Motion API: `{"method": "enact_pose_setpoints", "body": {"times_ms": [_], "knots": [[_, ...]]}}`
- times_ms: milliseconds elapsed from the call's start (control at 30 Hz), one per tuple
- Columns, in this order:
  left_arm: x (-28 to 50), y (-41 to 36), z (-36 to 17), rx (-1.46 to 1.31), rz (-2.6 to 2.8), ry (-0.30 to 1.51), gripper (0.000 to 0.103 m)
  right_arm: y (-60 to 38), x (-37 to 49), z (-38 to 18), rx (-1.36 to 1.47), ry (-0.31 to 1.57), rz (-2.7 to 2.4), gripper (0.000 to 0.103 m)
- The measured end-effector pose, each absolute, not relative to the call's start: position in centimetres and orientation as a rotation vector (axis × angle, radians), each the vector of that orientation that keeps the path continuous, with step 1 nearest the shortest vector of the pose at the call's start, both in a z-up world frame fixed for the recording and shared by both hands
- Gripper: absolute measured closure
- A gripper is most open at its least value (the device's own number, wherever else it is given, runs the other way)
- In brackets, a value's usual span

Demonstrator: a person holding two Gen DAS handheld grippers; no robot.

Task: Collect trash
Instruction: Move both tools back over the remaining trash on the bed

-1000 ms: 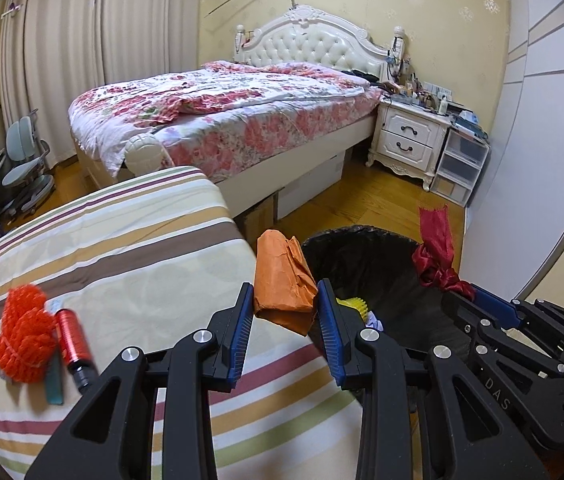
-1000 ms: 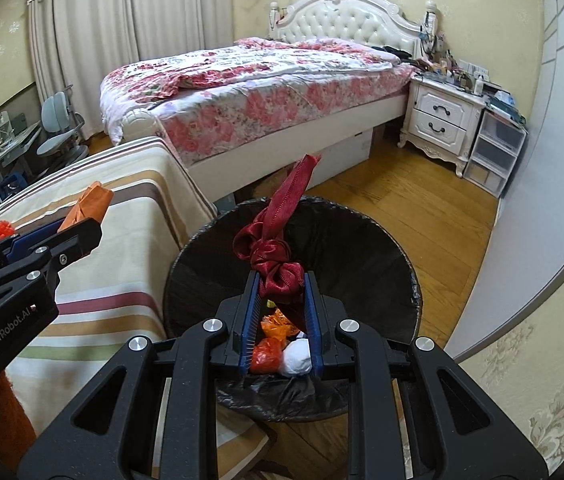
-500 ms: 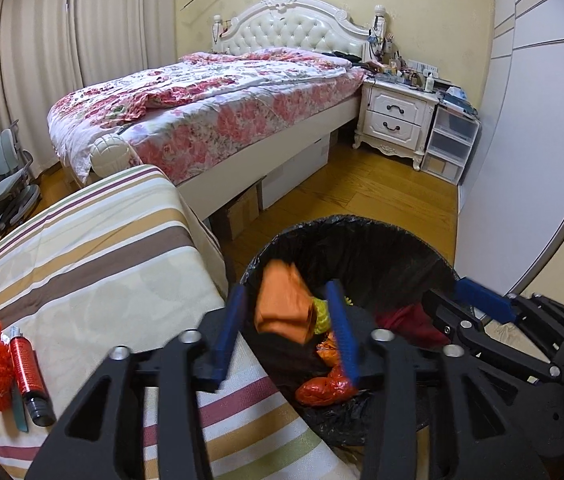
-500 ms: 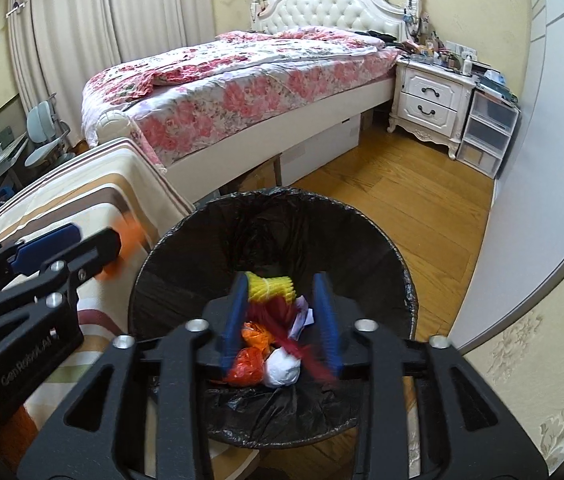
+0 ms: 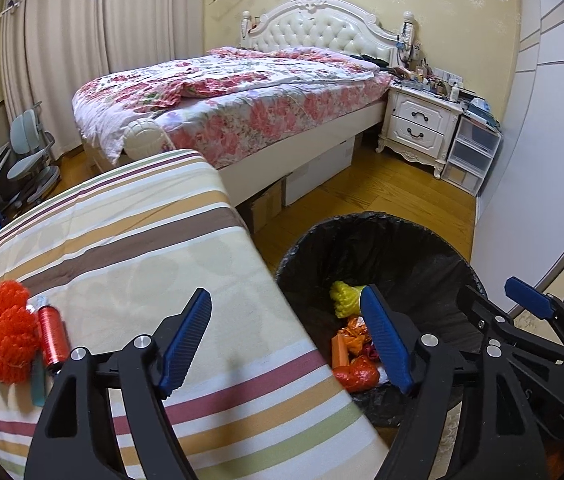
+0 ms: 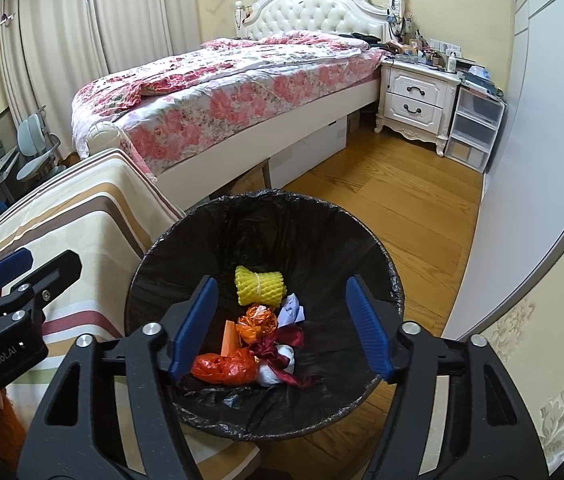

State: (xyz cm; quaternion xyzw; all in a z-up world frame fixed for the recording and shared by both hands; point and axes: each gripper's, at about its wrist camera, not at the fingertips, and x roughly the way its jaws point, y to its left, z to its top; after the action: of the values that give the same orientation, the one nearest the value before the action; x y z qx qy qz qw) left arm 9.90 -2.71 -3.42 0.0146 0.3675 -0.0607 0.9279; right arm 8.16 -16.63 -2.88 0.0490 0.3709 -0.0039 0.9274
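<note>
— With both sets of jaws opening over the bin (image 6: 265, 216), what step is this?

— The drop. The left gripper (image 5: 286, 340) and right gripper (image 6: 282, 328) hold nothing; the orange packet (image 6: 229, 340) and red ribbon (image 6: 277, 350) lie inside with other scraps.

— And next?

— Probably back to the desk (image 5: 141, 248), where the orange net (image 5: 5, 336) and red spool (image 5: 51, 338) wait (touching each other). The left gripper looks nearer.

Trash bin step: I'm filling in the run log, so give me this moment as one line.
left gripper: opening, empty | right gripper: opening, empty | trash bin: holds dropped trash | orange net: on striped cover
</note>
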Motion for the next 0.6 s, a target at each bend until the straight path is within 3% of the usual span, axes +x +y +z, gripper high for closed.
{"method": "enact_pose_setpoints", "body": {"times_ms": [600], "knots": [[4.6,7.5,-1.9,-0.041,0.081,0.733,0.028,-8.9,6.2,-1.7,0.057,0.774,0.155,0.035]]}}
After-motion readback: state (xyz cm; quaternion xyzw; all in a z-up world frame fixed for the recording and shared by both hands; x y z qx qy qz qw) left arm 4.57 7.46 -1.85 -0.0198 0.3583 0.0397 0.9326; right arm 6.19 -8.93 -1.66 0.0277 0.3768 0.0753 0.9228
